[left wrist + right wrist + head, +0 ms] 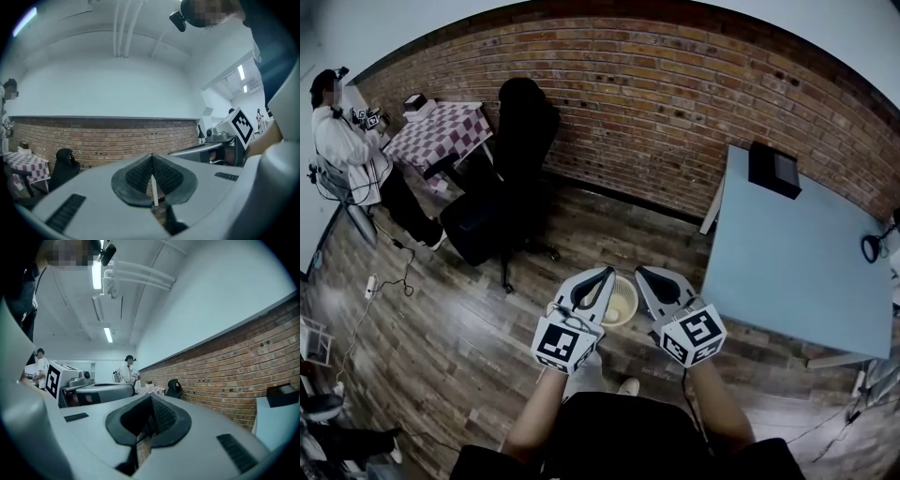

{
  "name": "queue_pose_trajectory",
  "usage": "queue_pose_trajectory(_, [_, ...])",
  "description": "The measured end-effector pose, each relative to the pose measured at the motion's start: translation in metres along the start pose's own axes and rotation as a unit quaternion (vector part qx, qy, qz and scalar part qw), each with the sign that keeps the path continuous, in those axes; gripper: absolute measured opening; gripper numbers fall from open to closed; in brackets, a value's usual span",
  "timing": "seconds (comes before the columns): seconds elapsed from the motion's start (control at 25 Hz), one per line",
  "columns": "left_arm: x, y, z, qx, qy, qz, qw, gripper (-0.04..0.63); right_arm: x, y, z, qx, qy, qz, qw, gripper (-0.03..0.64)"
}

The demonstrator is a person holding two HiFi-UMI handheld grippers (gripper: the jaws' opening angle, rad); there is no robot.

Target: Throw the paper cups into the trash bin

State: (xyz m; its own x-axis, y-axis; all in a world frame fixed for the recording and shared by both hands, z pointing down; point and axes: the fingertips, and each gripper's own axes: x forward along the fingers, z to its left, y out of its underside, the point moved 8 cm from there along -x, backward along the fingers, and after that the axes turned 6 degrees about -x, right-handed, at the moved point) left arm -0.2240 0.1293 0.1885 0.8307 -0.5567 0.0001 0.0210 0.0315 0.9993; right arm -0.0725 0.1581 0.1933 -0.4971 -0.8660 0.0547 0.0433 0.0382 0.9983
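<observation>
Brick wall [675, 94] runs across the far side of the room, above a floor [441, 319] of dark wood planks. At the right stands a pale blue surface [787, 272] with a black box [773, 169] at its far corner. A black office chair [511, 159] sits left of centre. Beyond it, at the far left, a person [347, 141] stands by a small surface with a checked cloth [441, 131].

Near the camera, both tongs are held out over the floor, side by side with their tips close together. The paper cup [622, 305] hangs between them, just under those tips. It is pale cream, and the head view looks down into its open round mouth at a lighter inside.

The left tongs [609, 272] are clamped on the cup's rim. In the left gripper view the ribbed dark pads [136, 176] meet at their tips, and a thin white strip of the cup's wall stands upright between them lower down.

The right tongs [639, 273] lie just beside the far right of the cup's rim. In the right gripper view their pads are together at the tips, and I can make out nothing pinched between them. Whether they touch the cup I cannot tell.
</observation>
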Motion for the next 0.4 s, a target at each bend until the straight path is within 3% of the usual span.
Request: queue_pose_trajectory(0.4, [-0.010,-0.008,-0.013,0.005,0.011,-0.006,0.9999,0.009,-0.021,-0.004,0.014,-0.008,0.011,0.005,1.000,-0.005])
